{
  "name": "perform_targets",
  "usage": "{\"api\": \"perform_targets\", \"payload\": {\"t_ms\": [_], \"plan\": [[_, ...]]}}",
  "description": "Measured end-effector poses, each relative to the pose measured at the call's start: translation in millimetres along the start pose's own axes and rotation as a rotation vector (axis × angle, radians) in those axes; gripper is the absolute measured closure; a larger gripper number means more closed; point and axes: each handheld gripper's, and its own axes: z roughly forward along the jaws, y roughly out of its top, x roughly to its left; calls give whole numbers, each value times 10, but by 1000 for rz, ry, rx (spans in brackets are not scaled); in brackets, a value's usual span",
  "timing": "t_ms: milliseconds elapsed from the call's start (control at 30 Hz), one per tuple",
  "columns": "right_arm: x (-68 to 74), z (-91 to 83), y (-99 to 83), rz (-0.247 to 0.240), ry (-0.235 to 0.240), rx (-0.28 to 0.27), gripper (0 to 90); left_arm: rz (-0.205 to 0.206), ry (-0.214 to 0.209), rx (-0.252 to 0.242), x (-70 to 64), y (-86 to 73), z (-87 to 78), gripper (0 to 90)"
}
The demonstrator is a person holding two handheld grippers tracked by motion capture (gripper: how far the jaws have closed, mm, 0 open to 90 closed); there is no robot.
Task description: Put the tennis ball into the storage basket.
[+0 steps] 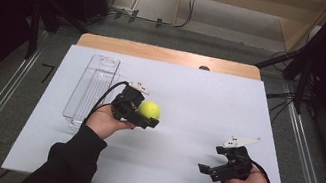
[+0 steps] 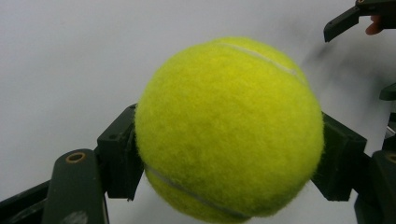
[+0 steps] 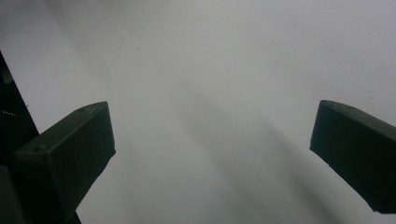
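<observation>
Right tool: near right of the white surface, held low in the person's right hand, pointing left. In the right gripper view its jaws stand wide apart with nothing but bare white between them.

Left tool: left of centre, a bit farther out, gripped by the left hand and angled to the right. Jaws closed onto the tennis ball, one pad on each side; the left gripper view shows both pads pressed against the felt at about mid-height, ball seated squarely between them.

Ball: bright yellow-green, fuzzy nap, round and undented as far as can be seen. Pale seam curves across the top right and again along the lower left. No logo, print or writing readable on the visible face. Cannot tell whether it rests on the surface or is held just above it.

The right tool's jaw tip appears in the top right corner of the left gripper view, well apart from the ball.

Farther left: a clear plastic tray, long and narrow, lying lengthwise near to far just beside the left tool, apart from the ball.
</observation>
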Motion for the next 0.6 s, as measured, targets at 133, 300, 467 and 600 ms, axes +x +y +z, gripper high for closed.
{"api": "perform_targets", "payload": {"t_ms": [133,300,467,600], "plan": [[-1,0,0,-1,0,1,0,-6,6,1,31,-3,-36,256],[-1,-1,-1,-1,0,1,0,-12,12,-5,71,-3,-93,256],[1,0,0,0,0,1,0,-23,23,-13,106,-10,-137,256],[0,-1,0,3,0,-1,0,-27,30,-15,139,-17,-165,256]]}}
